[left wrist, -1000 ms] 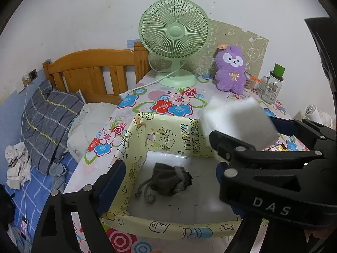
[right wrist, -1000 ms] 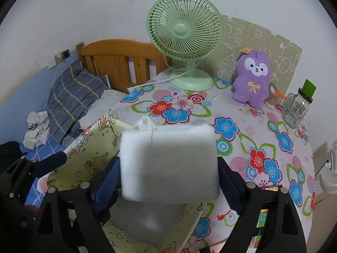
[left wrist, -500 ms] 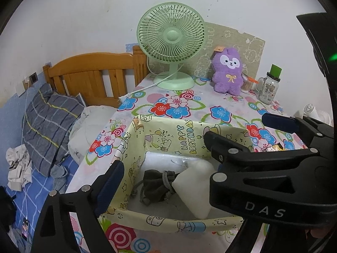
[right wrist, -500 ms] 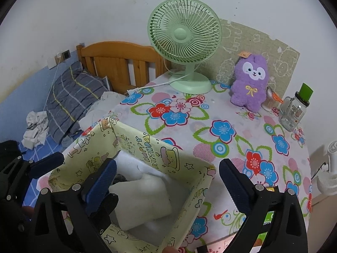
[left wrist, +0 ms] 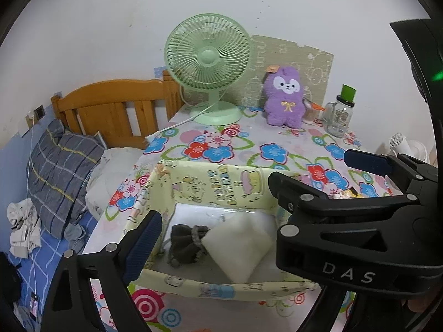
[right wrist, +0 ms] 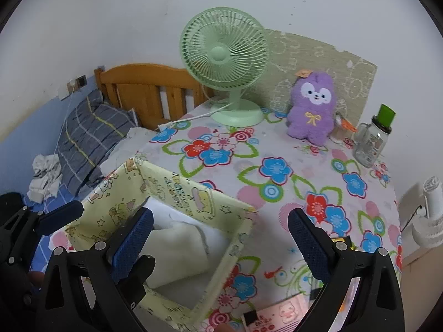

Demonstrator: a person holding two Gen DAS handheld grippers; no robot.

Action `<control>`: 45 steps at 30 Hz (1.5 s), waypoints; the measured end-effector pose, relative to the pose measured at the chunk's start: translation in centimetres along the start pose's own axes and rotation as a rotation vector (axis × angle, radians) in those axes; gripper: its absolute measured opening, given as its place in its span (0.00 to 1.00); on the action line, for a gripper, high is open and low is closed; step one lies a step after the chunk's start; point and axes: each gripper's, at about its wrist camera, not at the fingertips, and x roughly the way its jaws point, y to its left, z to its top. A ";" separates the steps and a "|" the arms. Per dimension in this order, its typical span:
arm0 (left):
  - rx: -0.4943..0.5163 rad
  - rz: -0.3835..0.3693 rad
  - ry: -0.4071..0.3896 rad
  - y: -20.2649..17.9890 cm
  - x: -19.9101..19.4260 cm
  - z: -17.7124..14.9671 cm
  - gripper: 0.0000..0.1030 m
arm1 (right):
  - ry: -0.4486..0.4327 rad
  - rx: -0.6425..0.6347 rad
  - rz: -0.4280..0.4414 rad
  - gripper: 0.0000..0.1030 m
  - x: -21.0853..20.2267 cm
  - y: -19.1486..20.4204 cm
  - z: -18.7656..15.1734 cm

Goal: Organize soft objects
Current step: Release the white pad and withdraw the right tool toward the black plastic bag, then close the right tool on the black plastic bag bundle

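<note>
A yellow cartoon-print fabric box stands on the flowered table near its left edge. Inside it, a white soft cushion leans against a dark grey drawstring pouch. My left gripper hovers over the box's front, open and holding nothing; its right finger is hidden behind my right gripper. In the right wrist view my right gripper is open and holds nothing above the box's right corner. A purple plush toy sits upright at the table's far side.
A green desk fan and its cord stand at the back. A clear bottle with a green cap is at the far right. A bed with a wooden headboard lies left; a white fan right.
The white cushion left my right gripper's jaws and dropped into the box beside the pouch. Both grippers have drawn back and up a little.
</note>
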 end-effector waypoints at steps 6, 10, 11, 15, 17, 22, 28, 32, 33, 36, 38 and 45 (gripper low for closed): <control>0.029 -0.021 -0.009 -2.0 -0.5 0.1 0.91 | -0.011 0.028 -0.021 0.96 -1.4 -1.8 -0.8; 0.051 -0.040 -0.012 -3.8 -0.8 0.0 0.92 | -0.021 0.052 -0.039 0.96 -2.6 -3.4 -1.6; 0.057 -0.045 -0.012 -4.2 -0.8 -0.1 0.92 | -0.022 0.056 -0.043 0.96 -2.8 -3.7 -1.7; 0.086 -0.069 -0.009 -6.4 -1.0 -0.2 0.92 | -0.028 0.077 -0.062 0.96 -3.9 -5.3 -2.6; 0.102 -0.081 -0.010 -7.4 -1.1 -0.3 0.92 | -0.030 0.089 -0.072 0.96 -4.4 -6.2 -3.0; 0.142 -0.114 -0.006 -9.9 -1.2 -0.7 0.92 | -0.029 0.121 -0.100 0.96 -5.5 -8.4 -4.2; 0.175 -0.173 0.019 -12.4 -0.7 -1.4 0.92 | -0.008 0.160 -0.150 0.96 -6.3 -10.7 -6.1; 0.207 -0.203 0.036 -14.1 -0.3 -2.0 0.92 | 0.009 0.192 -0.180 0.96 -6.6 -12.1 -7.5; 0.213 -0.211 0.041 -14.5 -0.1 -2.2 0.92 | 0.015 0.205 -0.188 0.96 -6.7 -12.6 -8.0; 0.226 -0.234 0.062 -15.4 0.3 -2.8 0.92 | 0.028 0.226 -0.208 0.96 -6.8 -13.4 -9.0; 0.236 -0.245 0.076 -15.8 0.6 -3.1 0.92 | 0.043 0.245 -0.217 0.96 -6.7 -14.1 -9.9; 0.266 -0.270 0.117 -16.9 2.2 -4.0 0.92 | 0.079 0.286 -0.236 0.96 -5.9 -15.3 -11.6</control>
